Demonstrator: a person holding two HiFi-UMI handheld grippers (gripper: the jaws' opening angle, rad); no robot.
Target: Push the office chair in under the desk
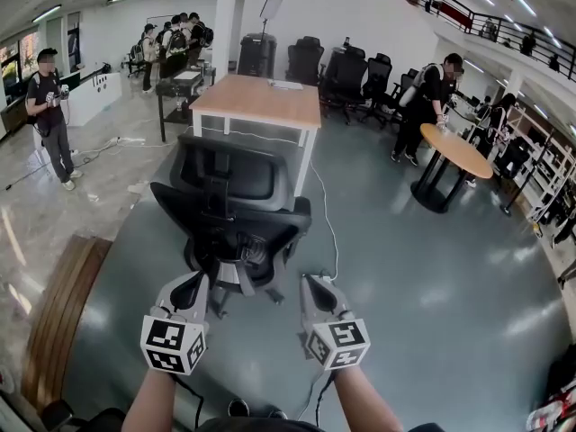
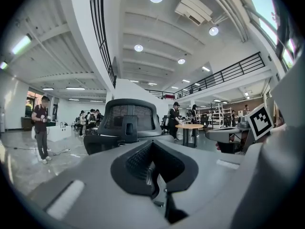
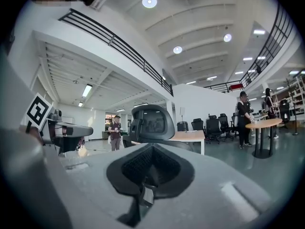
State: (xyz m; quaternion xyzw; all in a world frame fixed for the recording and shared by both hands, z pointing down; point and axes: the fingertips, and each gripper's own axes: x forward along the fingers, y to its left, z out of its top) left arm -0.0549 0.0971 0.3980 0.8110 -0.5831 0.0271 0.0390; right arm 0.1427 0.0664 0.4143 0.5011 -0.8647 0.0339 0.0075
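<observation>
As you look down in the head view, the office chair [image 1: 229,210] stands at the centre of the frame on the grey floor [image 1: 405,277], its back and headrest turned toward you. It sits in front of the near end of the desk [image 1: 261,97], with its seat outside the desktop. Your left gripper [image 1: 187,292] and right gripper [image 1: 317,293] hang side by side in the lower centre of the frame, just short of the chair's base, each with its marker cube nearest you. In the left gripper view, the left gripper [image 2: 152,165] has its jaws together with nothing between them, and the chair [image 2: 128,123] rises beyond the tips. The right gripper view shows the right gripper [image 3: 148,170] likewise closed and empty, with the headrest [image 3: 153,123] above it and the desk [image 3: 188,136] to its right. A round table [image 1: 454,147] stands at right of the head view beside a person [image 1: 430,97]. Another person [image 1: 49,106] stands at upper left. A cable [image 1: 329,228] trails across the floor to the right of the chair.
</observation>
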